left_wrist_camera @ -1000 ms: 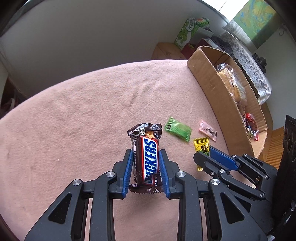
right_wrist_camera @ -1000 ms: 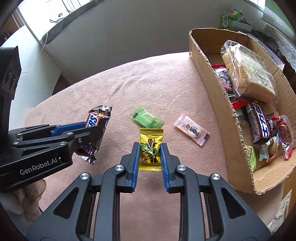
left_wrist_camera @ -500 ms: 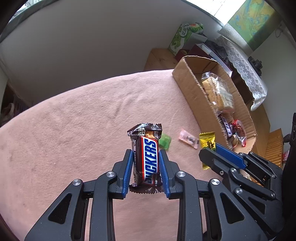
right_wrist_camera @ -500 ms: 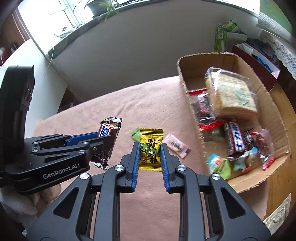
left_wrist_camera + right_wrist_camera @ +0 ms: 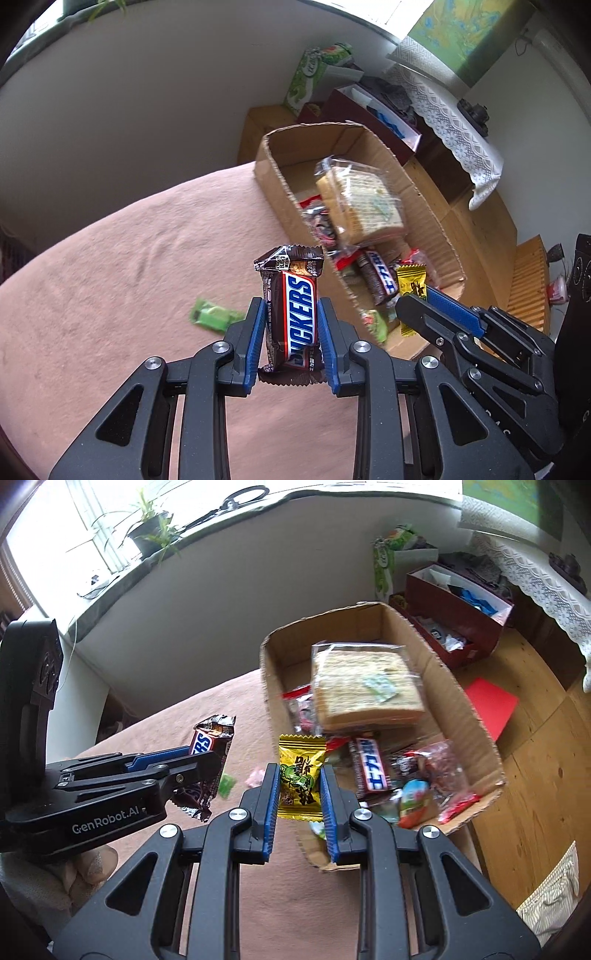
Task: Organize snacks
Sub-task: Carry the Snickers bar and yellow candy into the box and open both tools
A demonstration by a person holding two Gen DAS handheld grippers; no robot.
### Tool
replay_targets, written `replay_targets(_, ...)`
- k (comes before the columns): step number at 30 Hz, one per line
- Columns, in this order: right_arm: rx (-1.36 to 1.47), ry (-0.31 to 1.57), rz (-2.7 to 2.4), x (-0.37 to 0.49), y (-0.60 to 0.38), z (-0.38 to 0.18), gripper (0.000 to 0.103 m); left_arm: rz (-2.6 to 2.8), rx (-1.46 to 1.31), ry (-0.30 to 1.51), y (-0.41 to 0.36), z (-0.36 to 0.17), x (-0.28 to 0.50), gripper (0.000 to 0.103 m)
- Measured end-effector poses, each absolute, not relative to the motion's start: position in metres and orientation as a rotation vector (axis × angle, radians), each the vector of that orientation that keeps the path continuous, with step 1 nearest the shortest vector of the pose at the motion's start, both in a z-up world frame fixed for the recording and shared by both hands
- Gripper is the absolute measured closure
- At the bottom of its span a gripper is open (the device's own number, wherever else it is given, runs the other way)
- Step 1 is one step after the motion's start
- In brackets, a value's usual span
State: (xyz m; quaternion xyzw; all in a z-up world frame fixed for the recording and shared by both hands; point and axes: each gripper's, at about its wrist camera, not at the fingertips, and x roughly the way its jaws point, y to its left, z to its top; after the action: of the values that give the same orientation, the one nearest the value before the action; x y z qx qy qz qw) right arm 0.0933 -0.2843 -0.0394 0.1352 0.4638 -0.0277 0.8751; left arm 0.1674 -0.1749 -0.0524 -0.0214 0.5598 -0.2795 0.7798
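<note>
My left gripper (image 5: 291, 314) is shut on a brown Snickers bar (image 5: 293, 306), held upright above the pink cloth. My right gripper (image 5: 298, 777) is shut on a yellow candy packet (image 5: 300, 775), which hangs over the near left corner of the cardboard box (image 5: 476, 716). In the left wrist view the right gripper (image 5: 413, 299) with its yellow packet (image 5: 410, 282) is over the box's near end. The right wrist view shows the left gripper (image 5: 207, 758) with the Snickers bar (image 5: 207, 746) at the left. A green candy (image 5: 212, 317) lies on the cloth.
The box (image 5: 436, 221) holds a wrapped cracker pack (image 5: 364, 686), a chocolate bar (image 5: 369, 762) and several small sweets. A pink candy (image 5: 255, 777) lies on the cloth (image 5: 129, 277). Beyond the box stand a dark red box (image 5: 454, 602) and a green carton (image 5: 314, 74). A red sheet (image 5: 489, 705) lies on the wooden floor.
Both grippers have risen and swung right toward the box, each still gripping its snack. The green and pink candies on the cloth now lie behind and below them.
</note>
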Motion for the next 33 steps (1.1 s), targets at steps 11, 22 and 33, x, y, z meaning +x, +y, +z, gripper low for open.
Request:
replay_targets(11, 0.283, 0.963, -0.140, 0.095, -0.335, -0.039, 0.081, -0.654, -0.002, 1.205, -0.220, -0.048, 0.171, 0.076)
replay_targets(22, 0.286, 0.981, -0.188, 0.101, -0.370, -0.048, 0.080, -0.705, 0.061, 1.199, -0.265, -0.046, 0.172, 0.076)
replay_targets(33, 0.280, 0.977, -0.216, 0.103, -0.373, -0.049, 0.060, -0.708, 0.102, 1.208, -0.273, -0.046, 0.172, 0.075)
